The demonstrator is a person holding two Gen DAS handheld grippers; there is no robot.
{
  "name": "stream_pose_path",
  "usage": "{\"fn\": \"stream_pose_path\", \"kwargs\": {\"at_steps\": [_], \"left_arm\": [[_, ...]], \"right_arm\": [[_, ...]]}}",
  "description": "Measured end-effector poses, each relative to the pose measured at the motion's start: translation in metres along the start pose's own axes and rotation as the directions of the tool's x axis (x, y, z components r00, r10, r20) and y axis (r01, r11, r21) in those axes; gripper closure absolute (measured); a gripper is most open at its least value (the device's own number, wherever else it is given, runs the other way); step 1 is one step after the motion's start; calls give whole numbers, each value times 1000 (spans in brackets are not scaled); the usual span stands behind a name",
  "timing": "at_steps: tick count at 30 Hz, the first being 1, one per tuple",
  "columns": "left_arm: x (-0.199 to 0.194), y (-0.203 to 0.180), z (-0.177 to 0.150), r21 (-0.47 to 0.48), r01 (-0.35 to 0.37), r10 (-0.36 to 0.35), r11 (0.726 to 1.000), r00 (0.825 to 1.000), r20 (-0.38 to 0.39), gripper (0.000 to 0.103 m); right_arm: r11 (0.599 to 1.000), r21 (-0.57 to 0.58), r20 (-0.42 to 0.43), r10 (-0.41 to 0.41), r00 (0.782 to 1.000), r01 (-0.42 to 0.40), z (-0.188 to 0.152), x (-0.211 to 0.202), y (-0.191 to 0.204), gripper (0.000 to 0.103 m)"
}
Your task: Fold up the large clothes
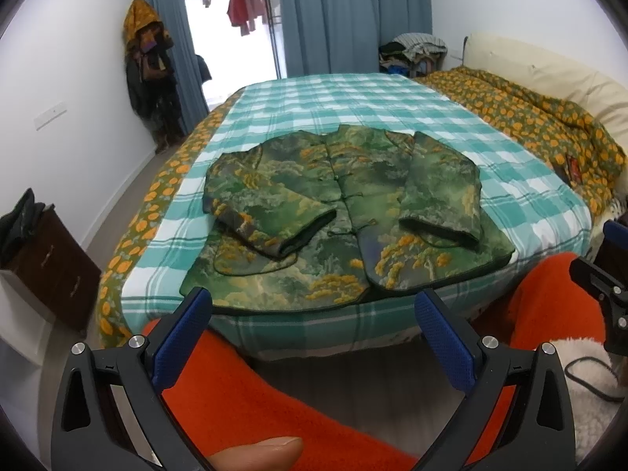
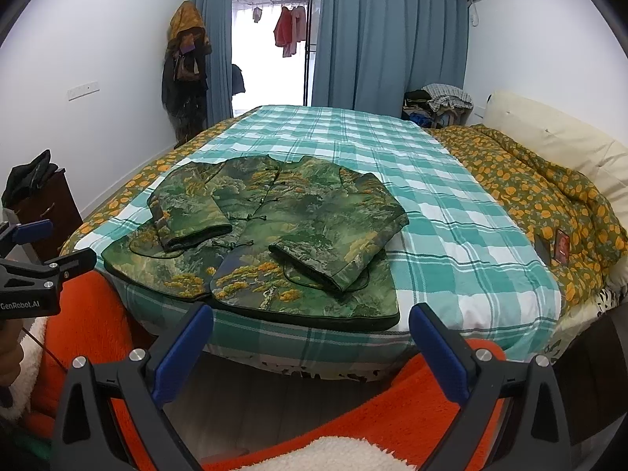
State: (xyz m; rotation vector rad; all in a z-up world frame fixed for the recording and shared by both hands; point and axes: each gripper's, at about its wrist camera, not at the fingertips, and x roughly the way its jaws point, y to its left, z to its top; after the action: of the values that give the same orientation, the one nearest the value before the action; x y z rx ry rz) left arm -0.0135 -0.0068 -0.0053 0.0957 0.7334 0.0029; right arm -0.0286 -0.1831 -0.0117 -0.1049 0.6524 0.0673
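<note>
A padded jacket [image 1: 345,212] in a green landscape print with yellow-orange patches is laid flat, front up, on the near part of the bed [image 1: 392,110]. It is closed down the middle by a row of small knot buttons. Both sleeves are folded inward across the body, their dark-lined cuffs lying on the front panels, apart from each other and to either side of the button line. The hem, edged in dark piping, lies along the near edge of the mattress. The bed is covered by a teal and white checked sheet [image 2: 451,204], and a quilt [image 2: 549,196] with orange flowers on olive is bunched along its right side.

The left gripper [image 1: 314,329] is held in front of the bed with its jaws spread wide and nothing between them; the jacket's hem is seen just beyond the blue pads, not touched by them. The right gripper [image 2: 312,331] is likewise held short of the bed, jaws wide and empty, with the jacket's near right corner lying beyond and between its pads. In the right wrist view the left gripper is seen at the left edge, beside the jacket's left corner. Orange fleece clothing [image 1: 274,404] is seen beneath both grippers. Blue curtains [image 2: 384,39] hang behind the bed.
</note>
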Motion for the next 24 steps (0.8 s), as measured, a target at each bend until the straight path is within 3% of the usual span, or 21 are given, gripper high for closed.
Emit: {"fn": "stream_pose_path", "kwargs": {"at_steps": [24], "left_arm": [[1,-6,-3,15,-1,1,1000,1000,-11,0]], "right_arm": [[1000,0,-3,2,1000,-2,-1,2,2,1]]}}
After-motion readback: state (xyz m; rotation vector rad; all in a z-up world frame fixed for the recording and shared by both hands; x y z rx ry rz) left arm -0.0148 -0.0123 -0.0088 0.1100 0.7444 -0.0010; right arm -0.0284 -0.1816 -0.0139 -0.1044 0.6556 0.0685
